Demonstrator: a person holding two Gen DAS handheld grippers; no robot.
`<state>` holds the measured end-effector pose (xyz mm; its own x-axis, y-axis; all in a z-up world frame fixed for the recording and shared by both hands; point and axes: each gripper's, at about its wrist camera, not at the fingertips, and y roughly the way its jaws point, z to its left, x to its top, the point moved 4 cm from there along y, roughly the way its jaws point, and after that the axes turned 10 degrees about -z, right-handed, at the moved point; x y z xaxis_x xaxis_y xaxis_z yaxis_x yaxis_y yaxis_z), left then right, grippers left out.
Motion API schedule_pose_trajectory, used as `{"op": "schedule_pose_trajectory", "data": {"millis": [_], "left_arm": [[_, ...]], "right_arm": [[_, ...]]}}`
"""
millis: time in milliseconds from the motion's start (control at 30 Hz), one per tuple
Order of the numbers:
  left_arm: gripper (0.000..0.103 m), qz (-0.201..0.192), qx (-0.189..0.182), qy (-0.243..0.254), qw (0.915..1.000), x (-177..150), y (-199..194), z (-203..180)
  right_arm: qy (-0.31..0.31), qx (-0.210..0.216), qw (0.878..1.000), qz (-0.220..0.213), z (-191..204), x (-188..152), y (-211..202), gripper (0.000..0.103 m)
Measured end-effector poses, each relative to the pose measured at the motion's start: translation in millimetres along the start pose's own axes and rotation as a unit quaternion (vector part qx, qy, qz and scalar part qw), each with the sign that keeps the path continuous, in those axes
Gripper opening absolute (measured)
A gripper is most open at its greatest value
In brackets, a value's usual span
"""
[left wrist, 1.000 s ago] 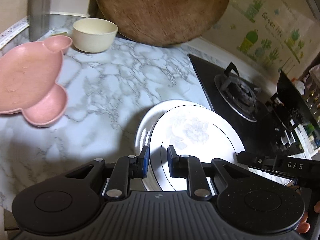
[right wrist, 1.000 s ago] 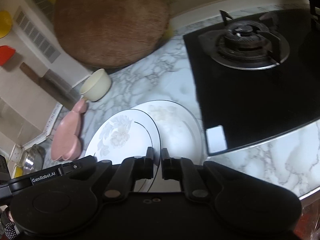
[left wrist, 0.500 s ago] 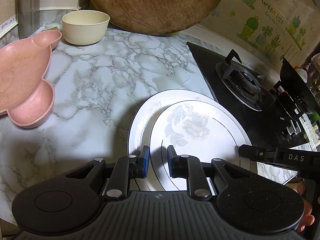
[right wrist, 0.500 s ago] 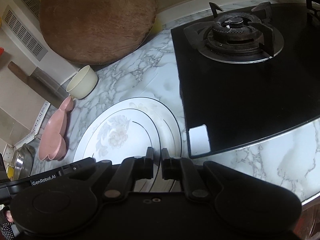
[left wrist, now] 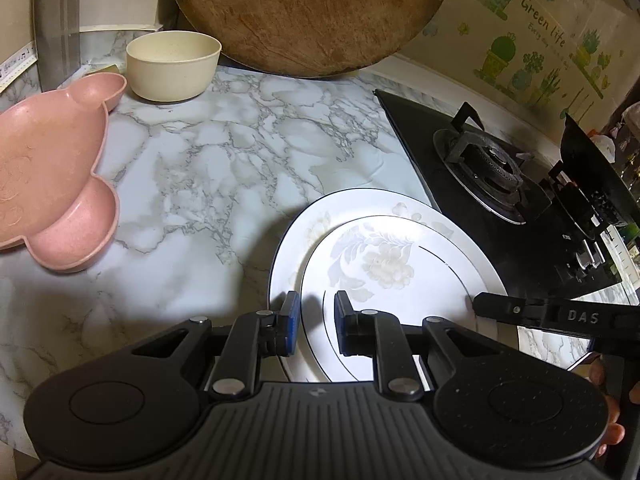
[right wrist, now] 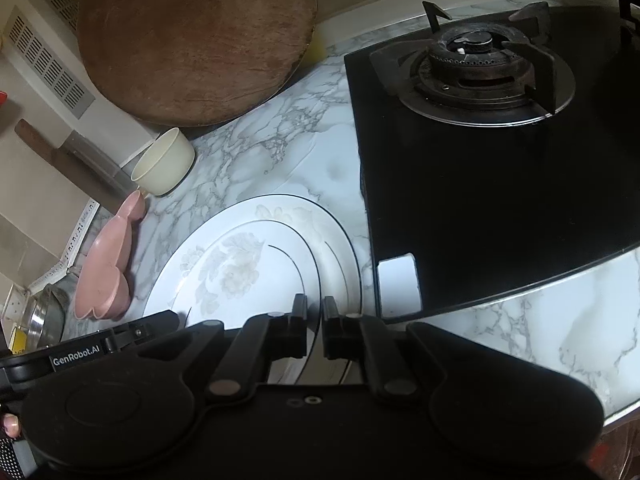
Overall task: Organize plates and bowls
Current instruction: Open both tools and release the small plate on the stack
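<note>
A smaller white floral plate (left wrist: 384,276) lies on a larger white plate (left wrist: 352,206) on the marble counter; both also show in the right wrist view, small plate (right wrist: 240,276) on large plate (right wrist: 340,240). My left gripper (left wrist: 316,322) has its jaws a small way apart astride the small plate's near left rim. My right gripper (right wrist: 315,326) is nearly closed with the small plate's rim in the narrow gap. A pink divided dish (left wrist: 48,184) and a cream bowl (left wrist: 174,64) sit at the far left; they also show in the right wrist view, dish (right wrist: 108,272) and bowl (right wrist: 164,164).
A round wooden board (left wrist: 312,12) leans on the back wall. A black gas hob (right wrist: 500,152) with burner (left wrist: 480,164) borders the plates on the right. A dark pan (left wrist: 596,184) sits on the hob's far side. A steel pot (right wrist: 44,320) is far left.
The small plate has come down from a tilt and now lies flatter and more centred on the large plate. Both grippers have stayed at its rim.
</note>
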<state>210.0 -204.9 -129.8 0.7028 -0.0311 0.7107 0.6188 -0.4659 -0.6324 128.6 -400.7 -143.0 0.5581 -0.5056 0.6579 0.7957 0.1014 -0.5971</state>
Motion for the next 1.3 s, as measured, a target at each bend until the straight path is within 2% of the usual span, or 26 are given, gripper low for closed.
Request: {"op": "schedule_pose_trajectory", "data": {"millis": [233, 333, 400, 533, 800, 1033, 1100, 1200, 1233, 1267, 1300], "left_arm": [[0.018, -0.013, 0.003, 0.012, 0.9998, -0.5, -14.6, -2.0], [0.018, -0.02, 0.004, 0.017, 0.9997, -0.4, -21.5, -2.7], [0.018, -0.025, 0.006, 0.021, 0.9994, -0.3, -26.4, -3.8], [0.018, -0.033, 0.008, 0.021, 0.9992, 0.2, -36.0, -2.3], [0.018, -0.061, 0.013, 0.035, 0.9975, 3.2, -65.3, -2.0], [0.019, -0.081, 0.021, 0.046, 0.9954, 5.5, -93.1, 3.5], [0.023, -0.087, 0.021, 0.045, 0.995, 5.8, -101.3, 7.2], [0.045, -0.101, 0.027, 0.04, 0.9937, 6.9, -114.2, 13.9], [0.055, -0.108, 0.03, 0.039, 0.9929, 7.4, -119.3, 16.3], [0.061, -0.116, 0.032, 0.039, 0.992, 7.8, -124.5, 18.5], [0.062, -0.121, 0.035, 0.039, 0.9912, 8.9, -128.8, 21.1]], "right_arm": [[-0.018, -0.014, 1.0, 0.001, 4.6, -0.7, 7.1, 0.01], [-0.029, -0.02, 0.999, 0.001, 8.6, 0.3, 6.6, 0.014], [-0.04, -0.026, 0.999, -0.009, 12.7, 2.3, 3.0, 0.021], [-0.066, -0.03, 0.997, -0.029, 22.0, 6.6, -7.6, 0.024], [-0.123, -0.025, 0.99, -0.064, 62.0, 3.0, -33.9, 0.04], [-0.149, -0.027, 0.985, -0.086, 93.3, -4.9, -52.7, 0.056], [-0.156, -0.026, 0.983, -0.09, 102.4, -7.7, -57.6, 0.06], [-0.167, -0.021, 0.981, -0.1, 117.2, -12.6, -64.7, 0.068], [-0.171, -0.018, 0.98, -0.102, 122.4, -14.7, -66.7, 0.069], [-0.174, -0.016, 0.979, -0.104, 127.1, -16.4, -68.3, 0.071], [-0.177, -0.015, 0.978, -0.105, 131.8, -18.3, -70.0, 0.074]]}}
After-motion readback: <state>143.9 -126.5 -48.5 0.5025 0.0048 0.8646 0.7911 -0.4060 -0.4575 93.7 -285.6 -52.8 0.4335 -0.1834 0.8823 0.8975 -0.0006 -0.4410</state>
